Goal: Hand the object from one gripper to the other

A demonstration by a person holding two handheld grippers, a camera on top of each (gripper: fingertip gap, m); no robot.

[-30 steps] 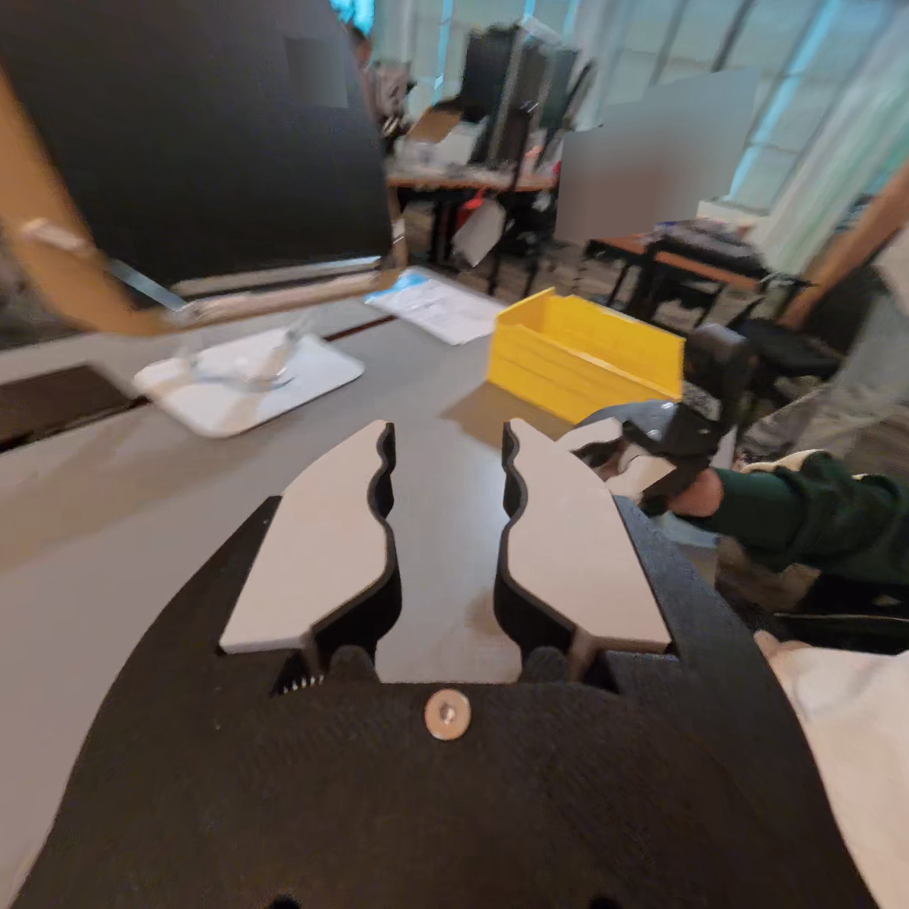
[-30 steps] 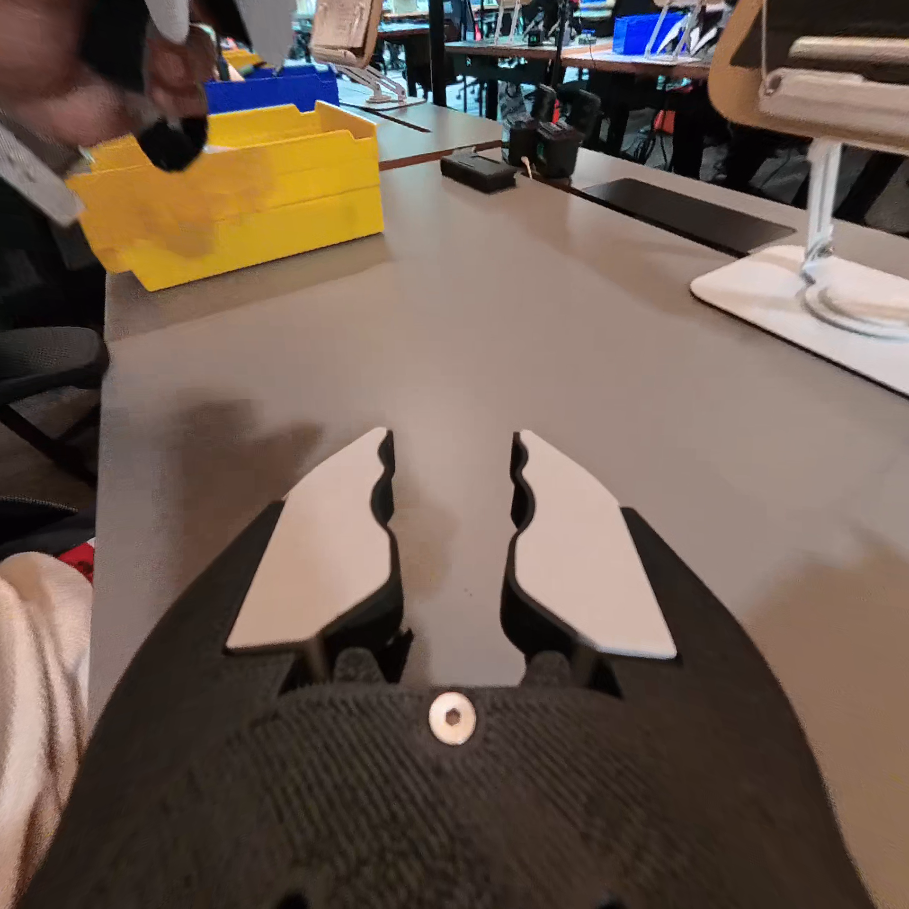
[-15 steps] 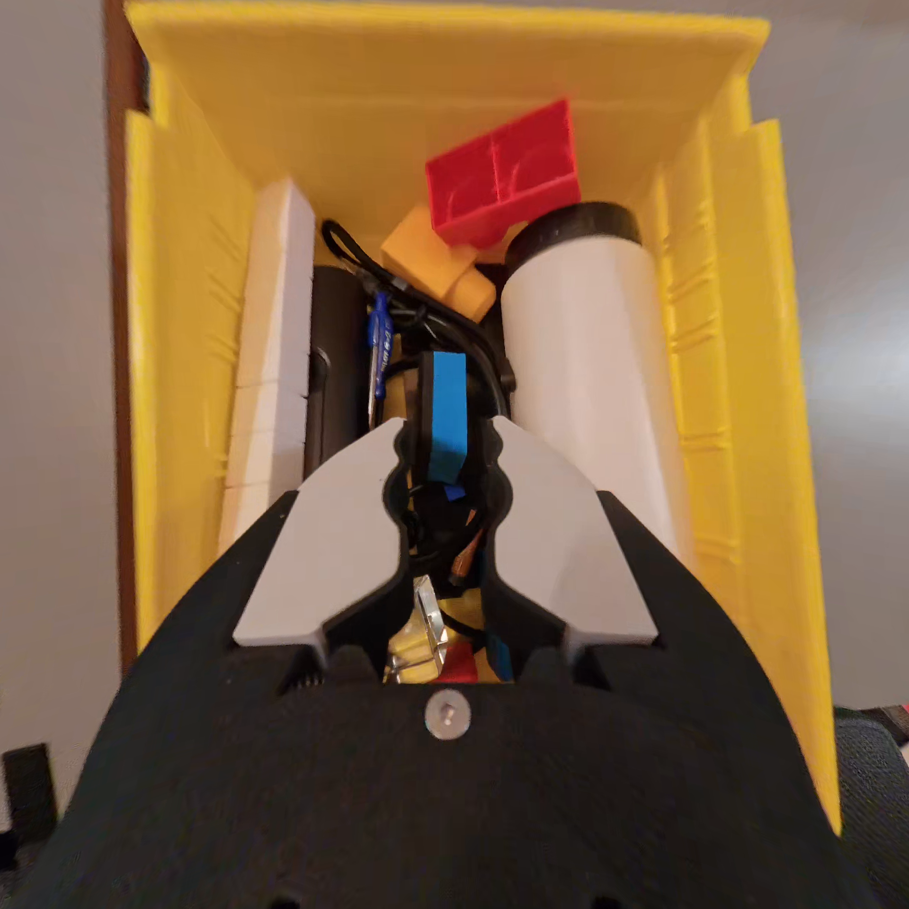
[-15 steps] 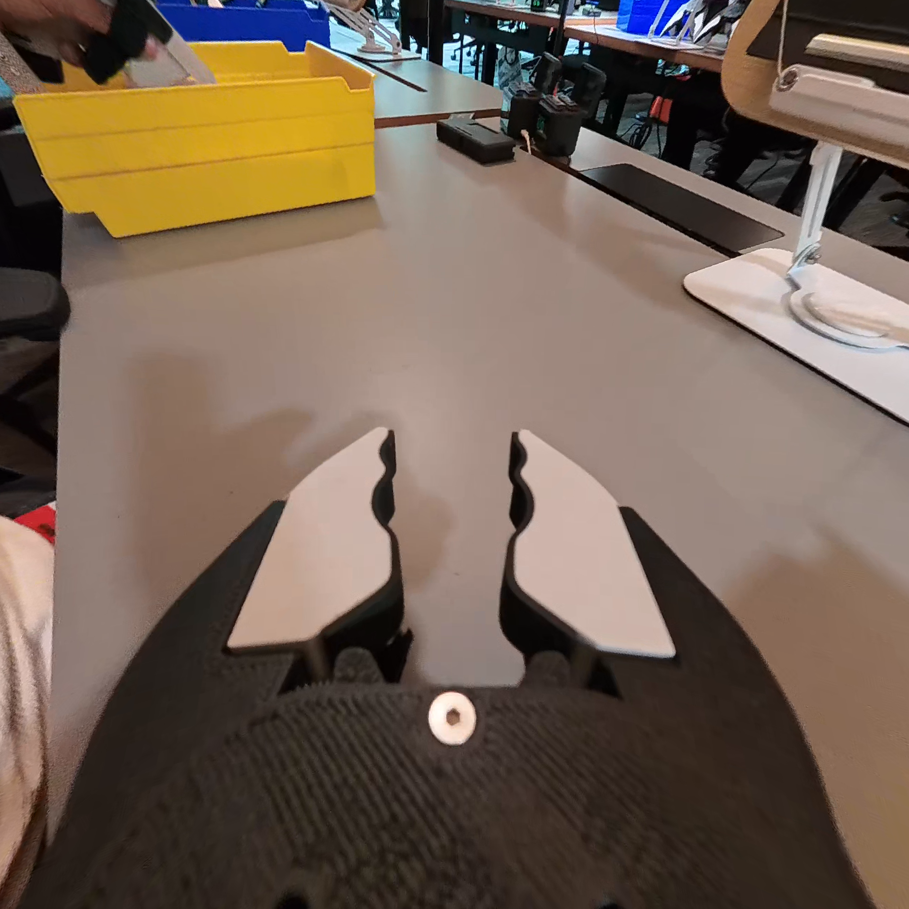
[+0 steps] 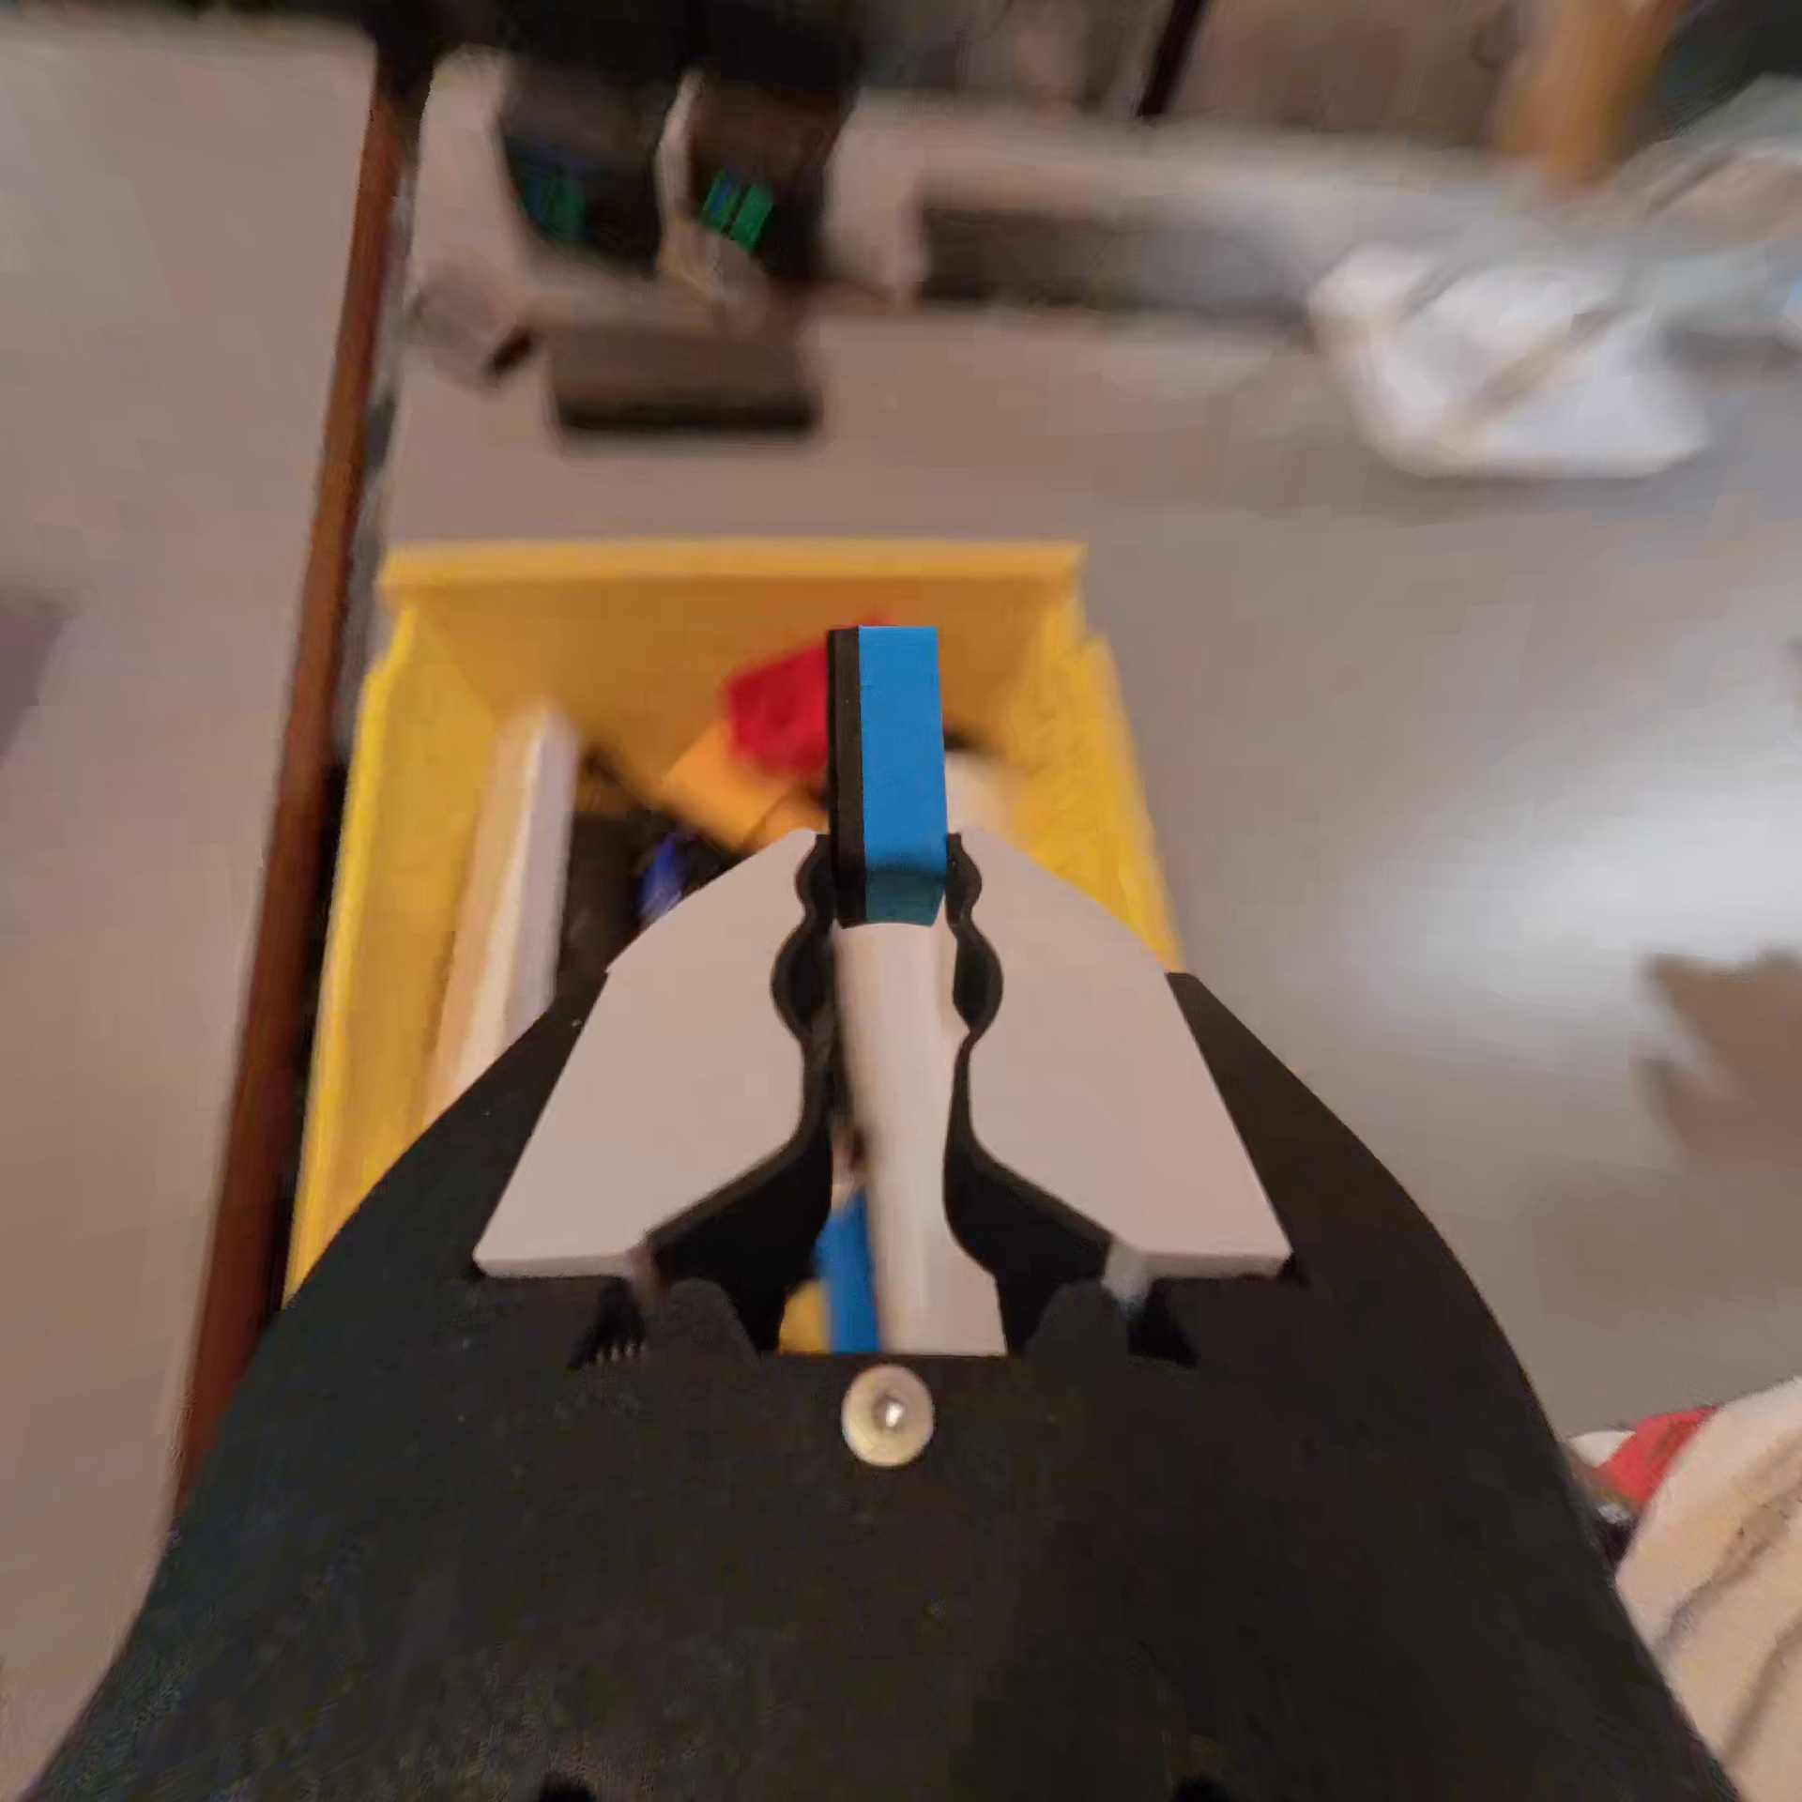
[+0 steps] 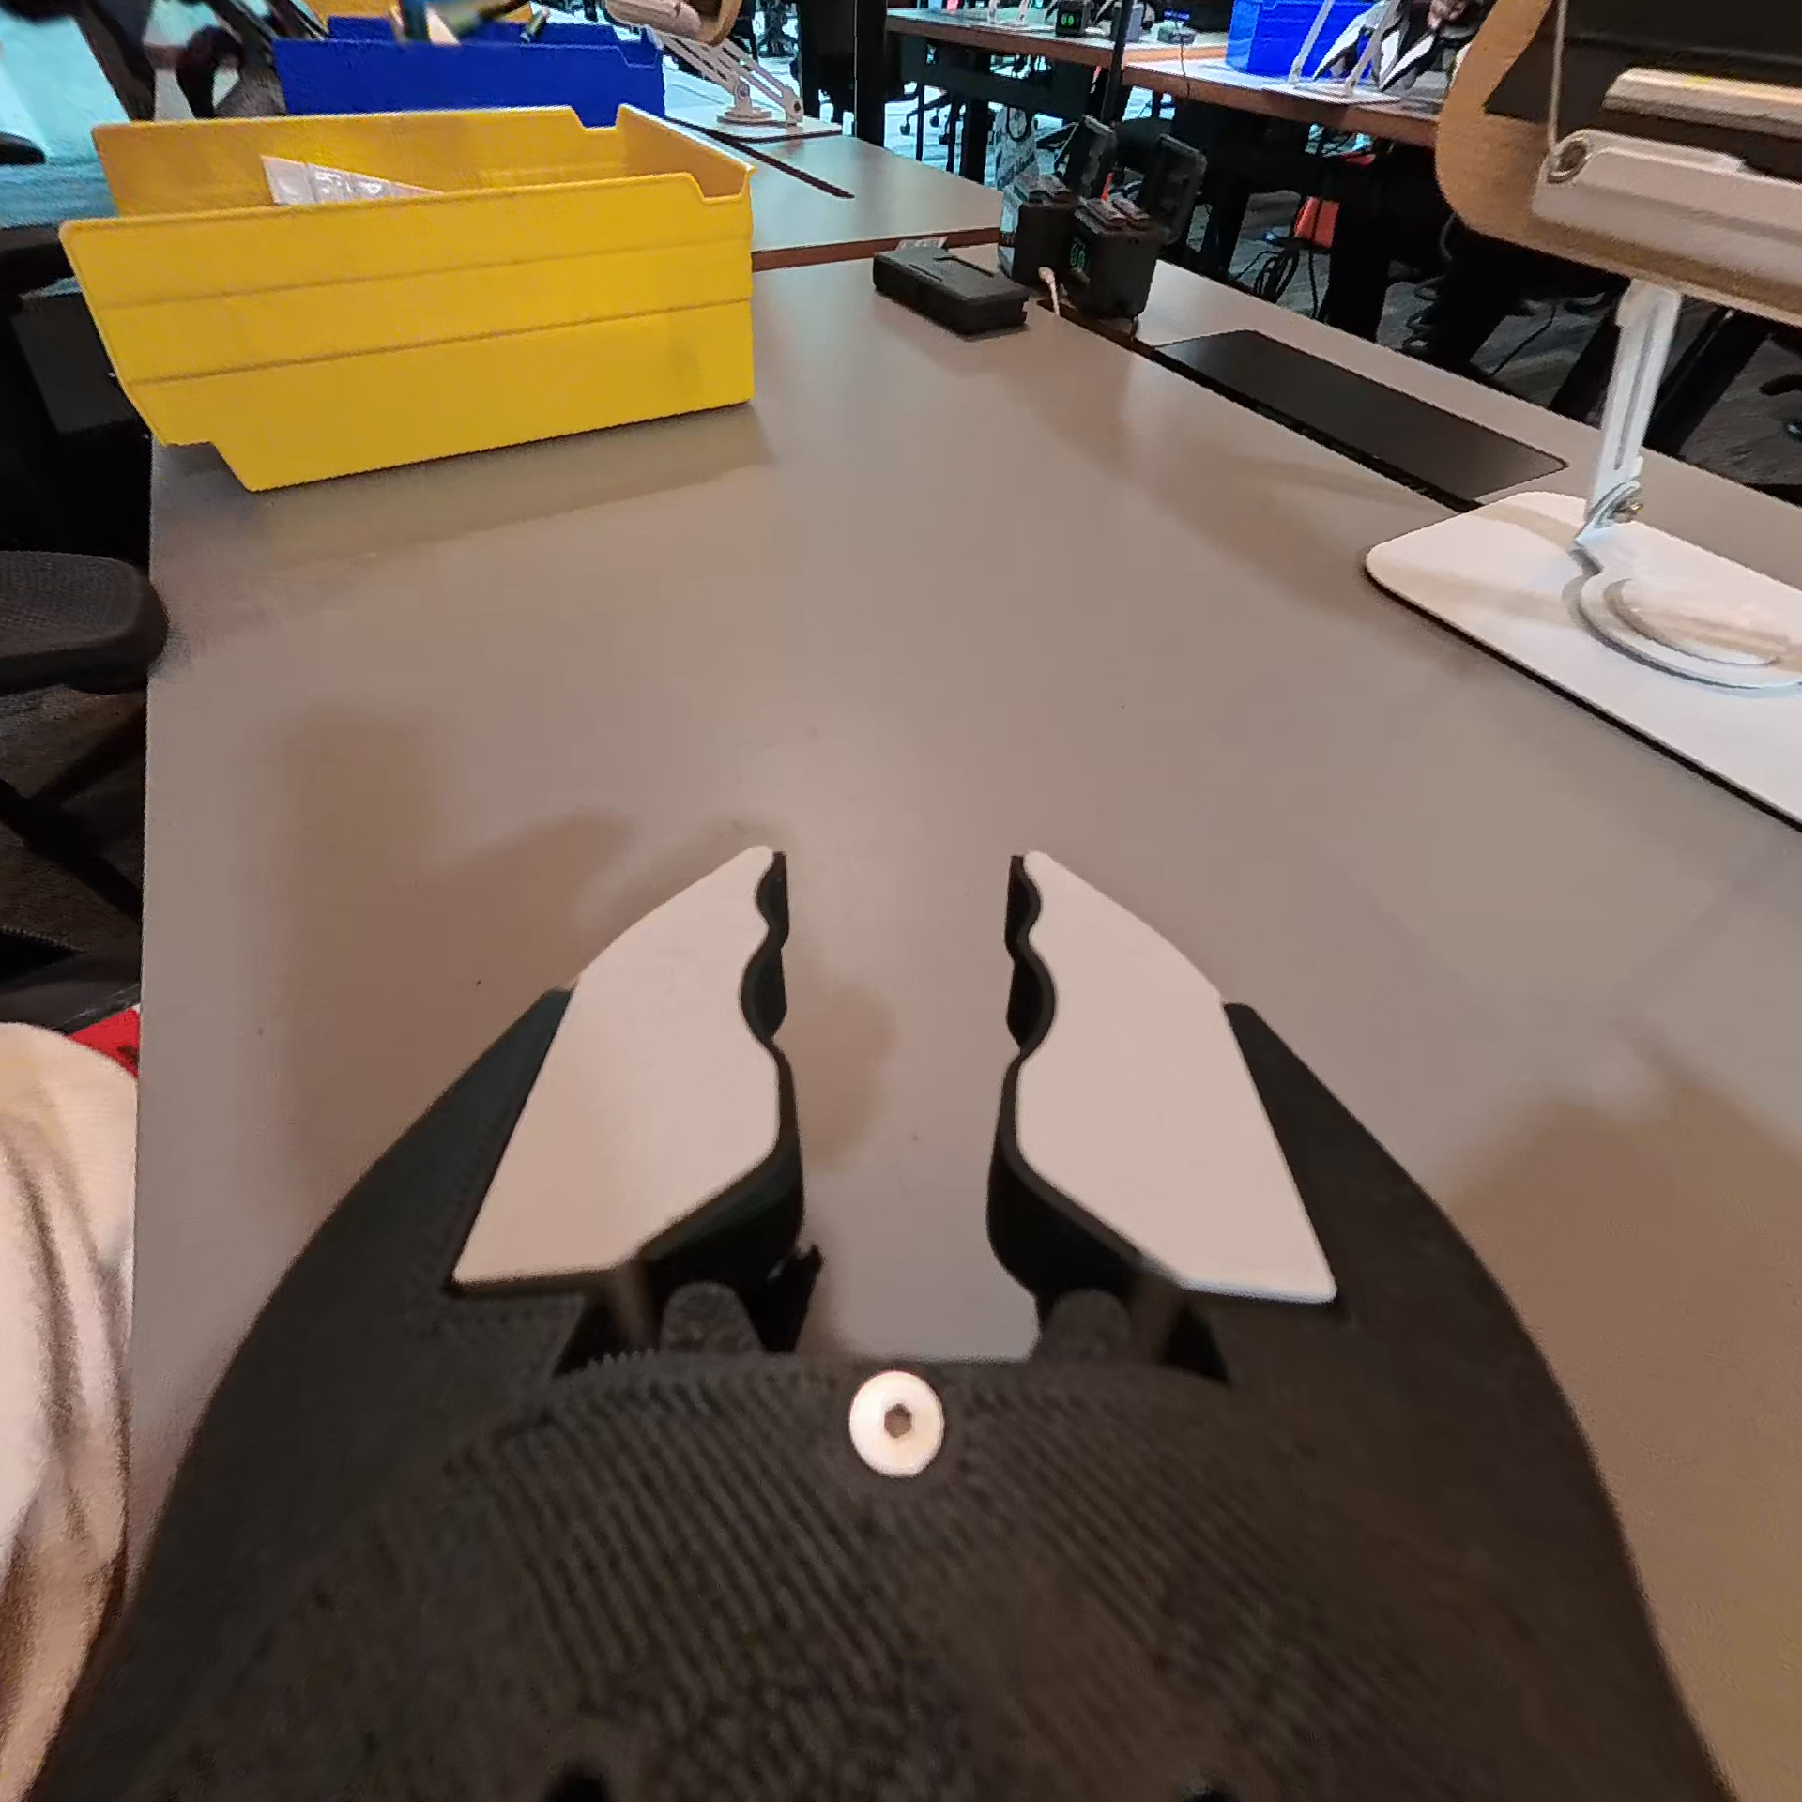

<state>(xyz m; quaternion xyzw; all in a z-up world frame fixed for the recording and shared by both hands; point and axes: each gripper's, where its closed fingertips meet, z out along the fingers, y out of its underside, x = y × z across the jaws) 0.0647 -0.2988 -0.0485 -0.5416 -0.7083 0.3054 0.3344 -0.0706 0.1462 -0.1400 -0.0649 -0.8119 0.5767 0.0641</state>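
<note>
Tongs of the left gripper (image 5: pixel 885 858) are clamped narrow on a blue block (image 5: pixel 902 770) with a black face on its left side; the block stands upright between the fingertips and sticks out past them. It hangs above a yellow bin (image 5: pixel 683 605) on a grey table (image 5: pixel 1365 780). Inside the bin lie a red brick (image 5: pixel 775 707), a white bar (image 5: pixel 517 878) along the left wall and other blurred items. Tongs of the right gripper (image 6: pixel 892 863) stand wide apart with nothing between them, low over the table (image 6: pixel 975 634). From the right wrist view, the bin (image 6: pixel 419 332) sits far left, well apart from that gripper, and a white stand base (image 6: pixel 1521 585) rests at the right.
</note>
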